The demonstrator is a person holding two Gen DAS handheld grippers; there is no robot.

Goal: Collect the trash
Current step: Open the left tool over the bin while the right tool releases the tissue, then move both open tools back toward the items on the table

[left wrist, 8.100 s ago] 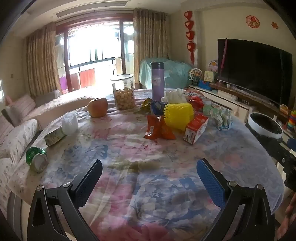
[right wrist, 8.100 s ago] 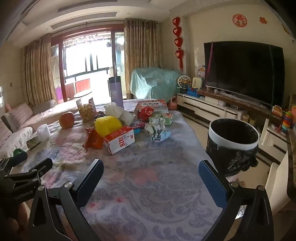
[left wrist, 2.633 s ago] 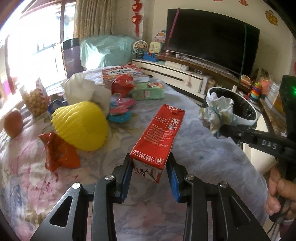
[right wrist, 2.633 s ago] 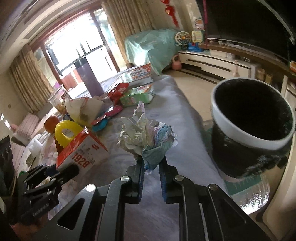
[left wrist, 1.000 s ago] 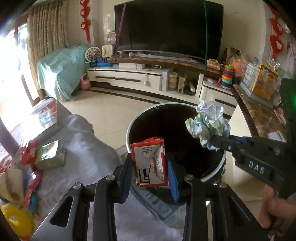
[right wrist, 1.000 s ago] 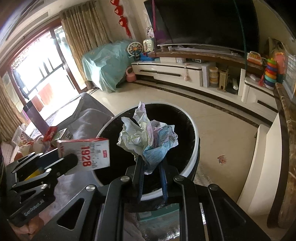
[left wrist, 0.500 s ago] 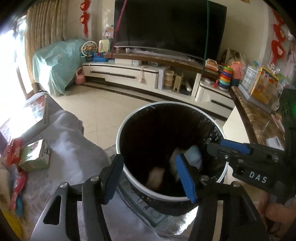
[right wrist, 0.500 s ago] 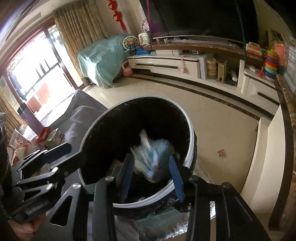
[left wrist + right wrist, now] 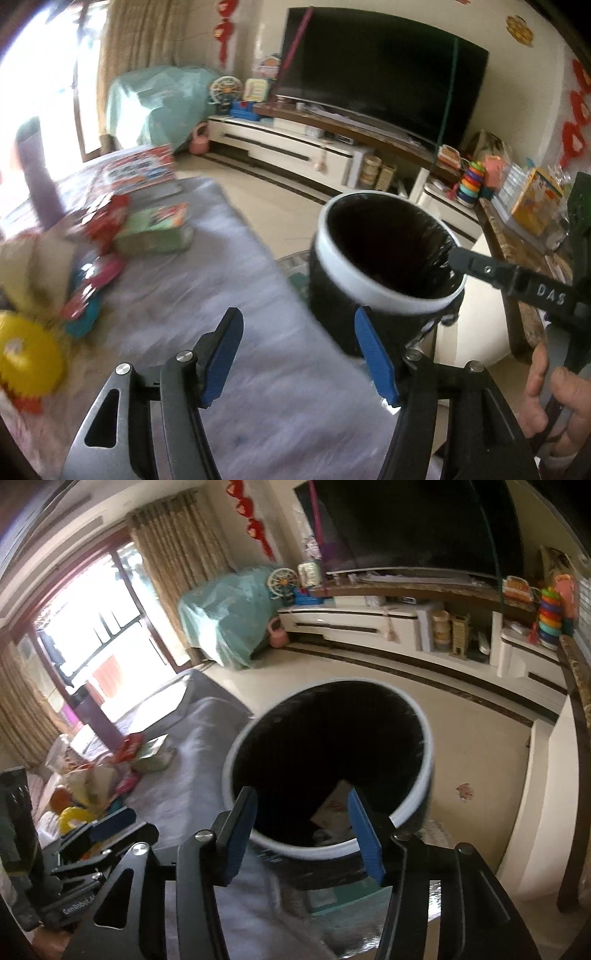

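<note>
My left gripper (image 9: 299, 350) and right gripper (image 9: 301, 821) are both opening, nothing between their fingers. At center frame the bin (image 9: 424, 738) holds what looks like a carton (image 9: 334, 810).

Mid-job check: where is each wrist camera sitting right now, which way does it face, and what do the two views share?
Left wrist: on the left gripper, jaws opening and empty, facing table, trash bin and TV; right gripper and a hand show.
Right wrist: on the right gripper, jaws opening and empty, above the trash bin, looking in; left gripper shows.
Shared: bin, table, TV stand.
</note>
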